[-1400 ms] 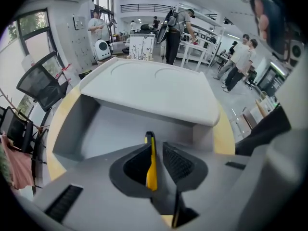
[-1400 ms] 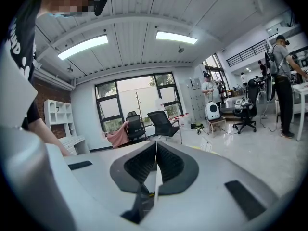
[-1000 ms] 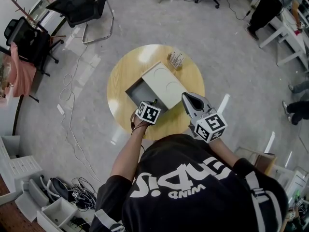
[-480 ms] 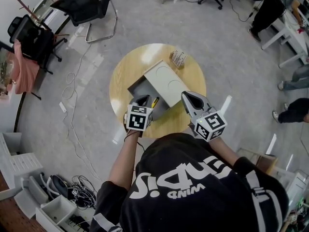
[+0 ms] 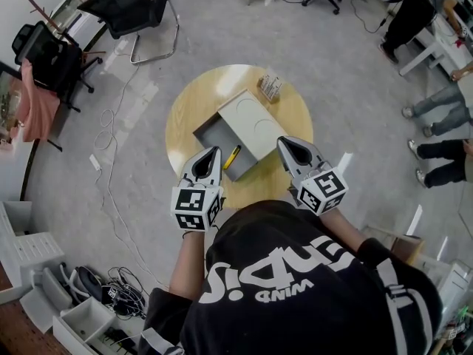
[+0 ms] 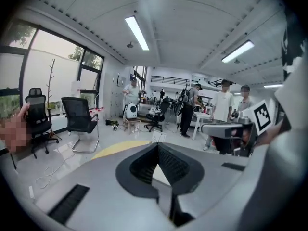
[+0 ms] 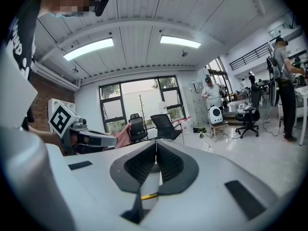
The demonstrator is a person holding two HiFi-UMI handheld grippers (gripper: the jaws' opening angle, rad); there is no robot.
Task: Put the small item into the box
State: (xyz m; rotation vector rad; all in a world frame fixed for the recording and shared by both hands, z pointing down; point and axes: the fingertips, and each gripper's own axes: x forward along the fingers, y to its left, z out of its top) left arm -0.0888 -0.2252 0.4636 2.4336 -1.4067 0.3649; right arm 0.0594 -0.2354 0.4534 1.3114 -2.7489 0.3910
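Note:
A beige box (image 5: 250, 126) lies on the round wooden table (image 5: 186, 108) with its grey drawer (image 5: 213, 134) slid out toward me. A small yellow item (image 5: 233, 156) rests inside the drawer near its front right corner. My left gripper (image 5: 215, 151) hovers just in front of the drawer, shut and empty; in the left gripper view its jaws (image 6: 158, 145) meet at the tip. My right gripper (image 5: 281, 140) is held off the box's near right corner, shut with nothing in it (image 7: 156, 142). Below its jaws a sliver of the yellow item (image 7: 149, 196) shows.
A small striped packet (image 5: 270, 89) sits at the table's far edge. Office chairs (image 5: 122, 9) stand beyond the table at the far left. Cables (image 5: 111, 191) trail over the floor to my left. People stand at desks on the far right.
My left gripper has drawn back from the drawer toward me, and the yellow item now lies in the drawer. The right gripper has barely moved.

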